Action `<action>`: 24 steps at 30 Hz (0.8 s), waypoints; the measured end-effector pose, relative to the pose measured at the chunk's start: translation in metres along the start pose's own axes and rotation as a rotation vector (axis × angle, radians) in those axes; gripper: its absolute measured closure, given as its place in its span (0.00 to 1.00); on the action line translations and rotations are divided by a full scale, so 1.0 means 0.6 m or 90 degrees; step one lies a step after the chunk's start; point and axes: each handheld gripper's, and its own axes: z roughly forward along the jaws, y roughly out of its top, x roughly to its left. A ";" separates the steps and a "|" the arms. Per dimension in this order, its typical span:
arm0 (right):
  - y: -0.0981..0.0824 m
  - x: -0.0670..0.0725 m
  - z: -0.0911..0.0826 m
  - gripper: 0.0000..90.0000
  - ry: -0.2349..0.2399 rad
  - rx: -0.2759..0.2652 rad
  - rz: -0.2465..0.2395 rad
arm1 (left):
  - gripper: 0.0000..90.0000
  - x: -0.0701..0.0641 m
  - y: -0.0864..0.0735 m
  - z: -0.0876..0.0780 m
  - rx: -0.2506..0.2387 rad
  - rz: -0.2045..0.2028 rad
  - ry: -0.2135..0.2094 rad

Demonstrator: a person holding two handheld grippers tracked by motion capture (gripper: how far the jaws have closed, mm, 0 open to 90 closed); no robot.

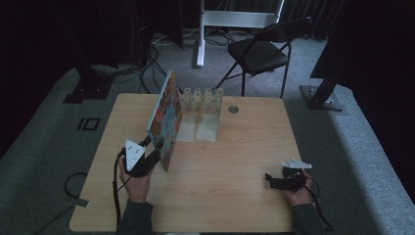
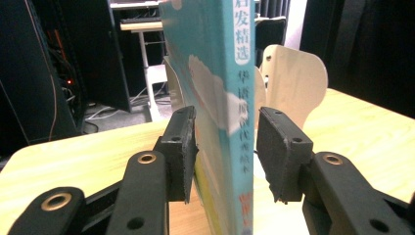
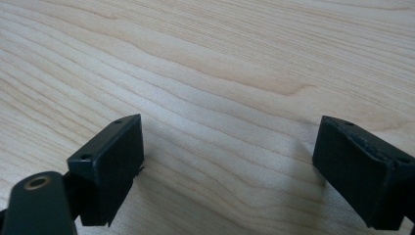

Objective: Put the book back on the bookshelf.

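Observation:
A thin picture book stands on edge on the wooden table, leaning to the left, just in front of a pale wooden slotted rack. My left gripper is shut on the book's near lower edge. In the left gripper view the teal spine with printed characters runs up between the two black pads, which press on its two faces, and a rack panel shows behind it. My right gripper rests low at the table's right front, open. Its jaws stand wide apart over bare wood.
A small round grommet sits in the tabletop right of the rack. Beyond the table's far edge are a black folding chair, a white stand's post and floor cables. Black frame feet stand on the carpet at both sides.

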 end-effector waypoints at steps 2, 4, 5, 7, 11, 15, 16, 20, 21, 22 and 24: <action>0.000 0.000 0.000 0.13 0.000 0.000 0.000 | 0.66 -0.001 -0.002 -0.008 0.000 0.003 -0.001; 0.000 0.000 0.000 0.13 0.000 0.000 0.000 | 0.66 -0.002 -0.004 -0.016 -0.001 0.005 -0.001; 0.000 0.000 0.000 0.13 0.000 0.000 0.000 | 0.66 -0.002 -0.005 -0.020 0.001 0.007 -0.001; 0.000 0.000 0.000 0.13 0.000 0.000 0.000 | 0.66 -0.003 -0.008 -0.030 -0.001 0.002 0.000; 0.000 0.000 0.000 0.13 0.000 0.000 0.000 | 0.66 -0.004 -0.013 -0.049 -0.006 -0.008 0.004; 0.000 0.000 0.000 0.13 0.000 0.000 0.000 | 0.67 -0.010 -0.020 -0.061 0.002 0.000 0.000; 0.000 0.000 0.000 0.13 0.000 0.000 0.000 | 0.68 -0.011 -0.022 -0.063 0.008 0.005 -0.002; 0.000 0.000 0.000 0.13 0.000 0.000 0.000 | 0.69 -0.018 -0.035 -0.066 0.032 0.016 -0.017; 0.000 0.000 0.000 0.13 0.000 0.000 0.000 | 0.69 -0.019 -0.038 -0.066 0.038 0.019 -0.021; 0.000 0.000 0.000 0.13 0.000 0.000 0.000 | 0.69 -0.020 -0.040 -0.066 0.042 0.023 -0.023; 0.000 0.000 0.000 0.13 0.000 0.000 0.000 | 0.69 -0.022 -0.046 -0.066 0.052 0.026 -0.031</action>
